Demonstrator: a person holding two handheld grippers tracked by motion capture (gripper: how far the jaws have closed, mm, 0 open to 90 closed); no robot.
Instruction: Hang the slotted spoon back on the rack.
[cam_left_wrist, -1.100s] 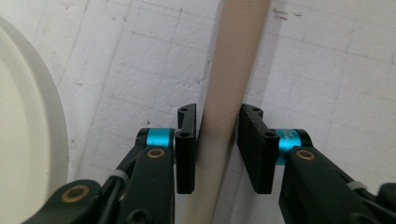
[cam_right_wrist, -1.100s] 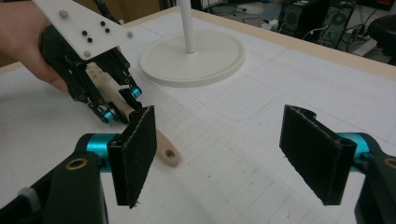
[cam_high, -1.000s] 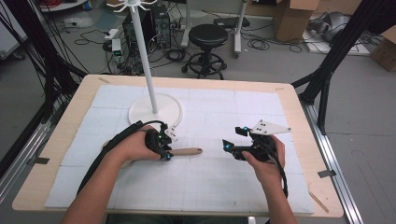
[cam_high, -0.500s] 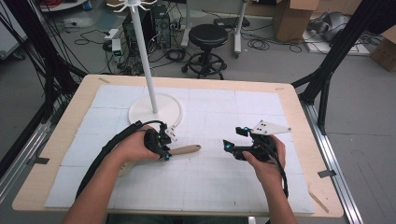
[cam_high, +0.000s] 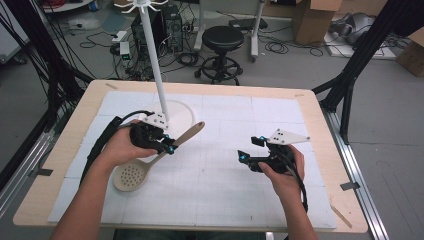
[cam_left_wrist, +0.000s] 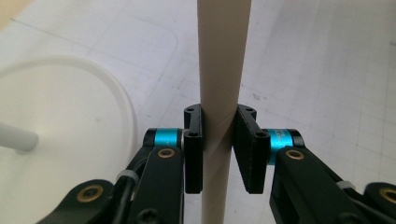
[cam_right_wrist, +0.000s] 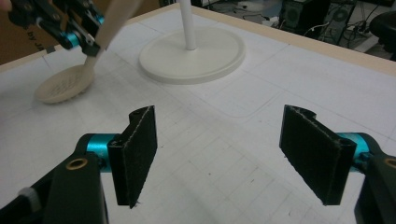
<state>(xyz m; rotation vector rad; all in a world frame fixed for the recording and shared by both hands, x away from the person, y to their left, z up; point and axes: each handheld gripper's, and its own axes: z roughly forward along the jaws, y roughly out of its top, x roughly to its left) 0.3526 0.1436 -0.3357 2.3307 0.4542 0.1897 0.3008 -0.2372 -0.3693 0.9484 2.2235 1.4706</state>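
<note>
— So where is the slotted spoon (cam_high: 150, 162)?

— Its perforated bowl rests on the white mat (cam_high: 225, 190) of the bench (cam_high: 320, 130), and its handle slants up toward the round base of the white stand (cam_high: 177, 112).

— Who has it?

— The left hand-held gripper (cam_high: 167, 146) is clamped on the handle, pads pressing both sides.

— And the other one?

— The right hand-held gripper (cam_high: 243, 156) sits well apart to the right, jaws wide with nothing between them, above bare mat.
</note>
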